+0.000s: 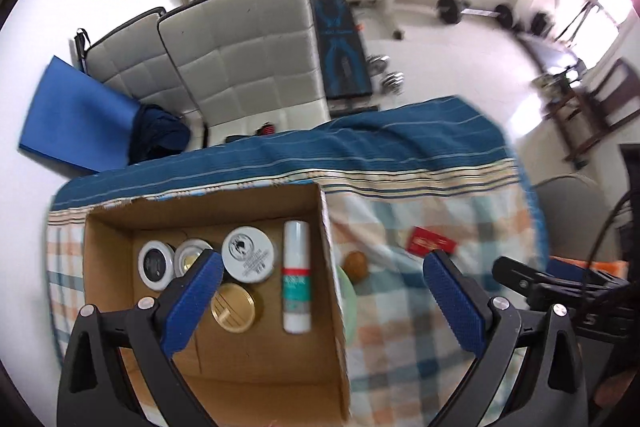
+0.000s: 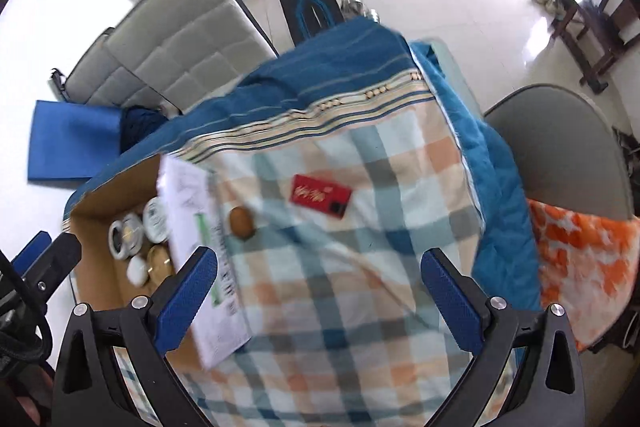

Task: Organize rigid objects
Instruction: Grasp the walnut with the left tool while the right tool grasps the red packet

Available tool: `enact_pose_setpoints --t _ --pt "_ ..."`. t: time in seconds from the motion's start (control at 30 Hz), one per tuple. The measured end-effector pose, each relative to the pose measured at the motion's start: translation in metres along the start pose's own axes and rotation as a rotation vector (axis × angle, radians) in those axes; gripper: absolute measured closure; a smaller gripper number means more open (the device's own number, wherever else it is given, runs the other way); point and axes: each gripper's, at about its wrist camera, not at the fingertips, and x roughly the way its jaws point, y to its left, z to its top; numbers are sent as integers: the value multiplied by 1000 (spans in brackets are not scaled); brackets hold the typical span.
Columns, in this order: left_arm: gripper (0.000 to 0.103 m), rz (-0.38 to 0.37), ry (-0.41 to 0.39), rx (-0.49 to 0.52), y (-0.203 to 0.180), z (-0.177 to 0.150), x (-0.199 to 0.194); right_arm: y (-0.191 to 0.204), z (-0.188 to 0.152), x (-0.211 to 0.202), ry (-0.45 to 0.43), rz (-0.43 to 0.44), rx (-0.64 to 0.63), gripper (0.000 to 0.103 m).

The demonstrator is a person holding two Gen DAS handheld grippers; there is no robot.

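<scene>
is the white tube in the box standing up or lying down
Lying down. The white tube rests flat on the floor of the cardboard box, its whole length showing, beside the round tins.

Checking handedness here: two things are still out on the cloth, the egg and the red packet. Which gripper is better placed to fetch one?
Probably the right gripper: open, empty, facing the egg and red packet. The left gripper hangs over the box.

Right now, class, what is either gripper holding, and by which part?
Nothing. The left gripper and right gripper are both open and empty above the table.
</scene>
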Motion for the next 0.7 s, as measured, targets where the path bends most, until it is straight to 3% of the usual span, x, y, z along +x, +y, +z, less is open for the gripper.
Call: enact_pose_setpoints --t 0.13,0.27,0.33,0.53,0.6,0.63,0.7 --pt "0 101 19 -27 9 5 32 -3 22 53 113 150 68 7" --pt "0 185 53 -86 30 1 54 20 29 115 231 270 98 31" --pt "0 221 69 -111 40 -1 63 29 29 144 289 302 120 36" --pt "0 250 89 -132 54 -4 74 50 20 204 401 330 169 38" --pt "0 255 91 -125 54 -5 73 55 14 216 424 330 179 48" --pt "0 258 91 -119 53 -5 73 55 10 224 443 315 184 61" --pt "0 261 90 -104 50 -6 72 57 7 228 437 305 184 69"
